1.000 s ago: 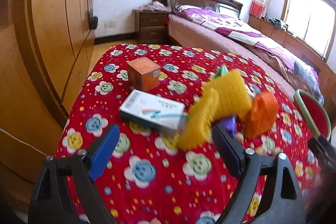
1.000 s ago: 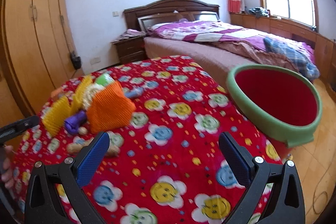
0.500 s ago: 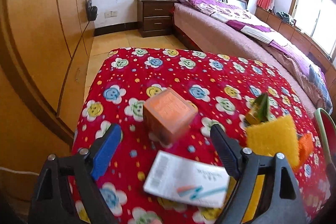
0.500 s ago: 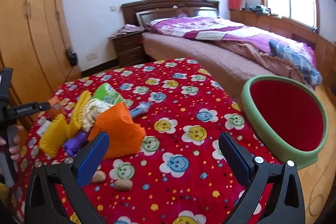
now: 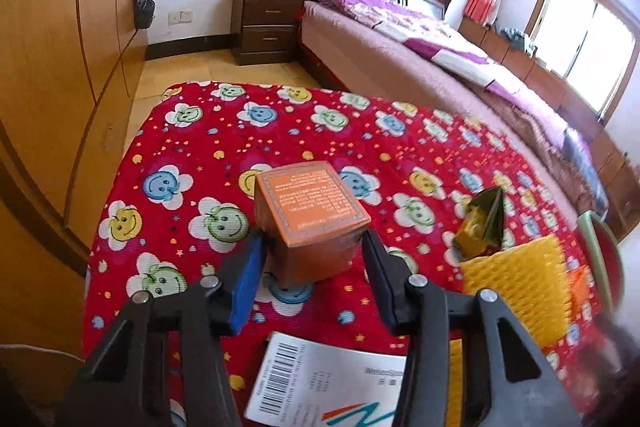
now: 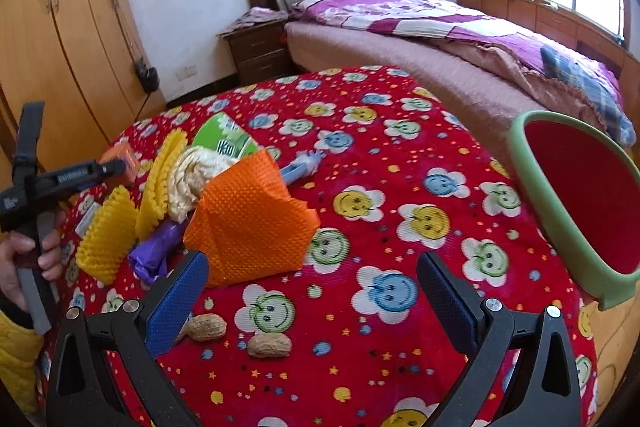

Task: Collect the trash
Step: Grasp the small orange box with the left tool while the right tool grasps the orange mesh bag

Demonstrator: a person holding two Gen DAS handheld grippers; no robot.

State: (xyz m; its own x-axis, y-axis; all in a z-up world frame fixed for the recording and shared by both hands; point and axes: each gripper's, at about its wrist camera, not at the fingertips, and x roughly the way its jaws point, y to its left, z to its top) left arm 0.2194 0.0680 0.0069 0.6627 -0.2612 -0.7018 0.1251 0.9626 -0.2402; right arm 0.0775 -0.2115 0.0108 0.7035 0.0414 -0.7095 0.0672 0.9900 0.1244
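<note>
Barcode on white box (image 5: 320, 383); orange box (image 5: 310, 207) print too small, perhaps ingredients.

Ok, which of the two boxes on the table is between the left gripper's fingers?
The orange cube-shaped cardboard box, standing between the left gripper fingers. The flat white barcoded box lies nearer, beneath the gripper.

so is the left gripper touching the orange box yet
Cannot tell. In the left wrist view the left gripper straddles the orange box, its blue pads very close to both sides, but neither contact nor a gap shows plainly.
</note>
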